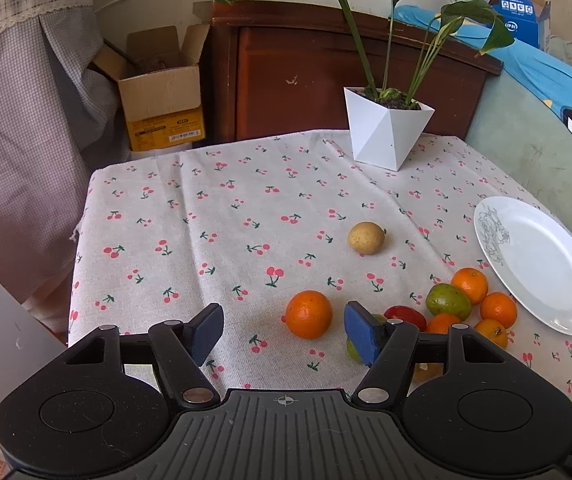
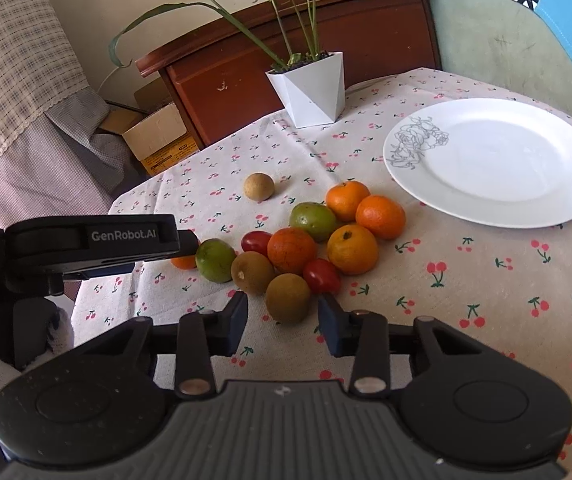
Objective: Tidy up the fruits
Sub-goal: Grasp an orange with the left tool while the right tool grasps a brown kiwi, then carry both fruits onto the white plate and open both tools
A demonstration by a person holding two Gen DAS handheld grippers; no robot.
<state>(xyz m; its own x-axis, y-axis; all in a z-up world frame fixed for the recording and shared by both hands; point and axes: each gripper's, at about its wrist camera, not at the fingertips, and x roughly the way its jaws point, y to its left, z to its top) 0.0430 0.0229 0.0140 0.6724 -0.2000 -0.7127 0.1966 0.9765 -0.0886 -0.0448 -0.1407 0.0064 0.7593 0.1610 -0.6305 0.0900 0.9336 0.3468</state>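
A: A worktop [image 2: 486, 280] draped in a cherry-print cloth [image 1: 205, 220] fills both views, with a dark wooden headboard [image 1: 294, 80] behind it and an open cardboard box [image 1: 161, 92] on the floor to one side.

B: And on the cloth?

A: A white plate [image 2: 498, 160] with a line-drawn flower on its rim sits bare at the far right side; a potted plant [image 1: 386, 132] in a faceted white pot stands at the back edge.

B: Where is the fruit?

A: Clustered near the front, just beside the plate: several oranges [image 2: 380, 216], two green fruits [image 2: 312, 216], two red tomatoes [image 2: 321, 276], and two brown fruits, possibly kiwis, though the skin is hard to read. One orange [image 1: 309, 314] lies a little apart to the left, and a small tan fruit [image 1: 366, 237] sits alone farther back.

B: The left tongs?

A: The left tongs [image 1: 283, 330] are spread wide. The lone orange lies ahead of the gap, touched by neither pad; the right pad hides part of a green fruit.

B: The right tongs?

A: The right tongs [image 2: 282, 322] are parted more narrowly, pads on either side of the nearest brown fruit [image 2: 288, 298], which lies just beyond the tips. Neither pad presses on it.
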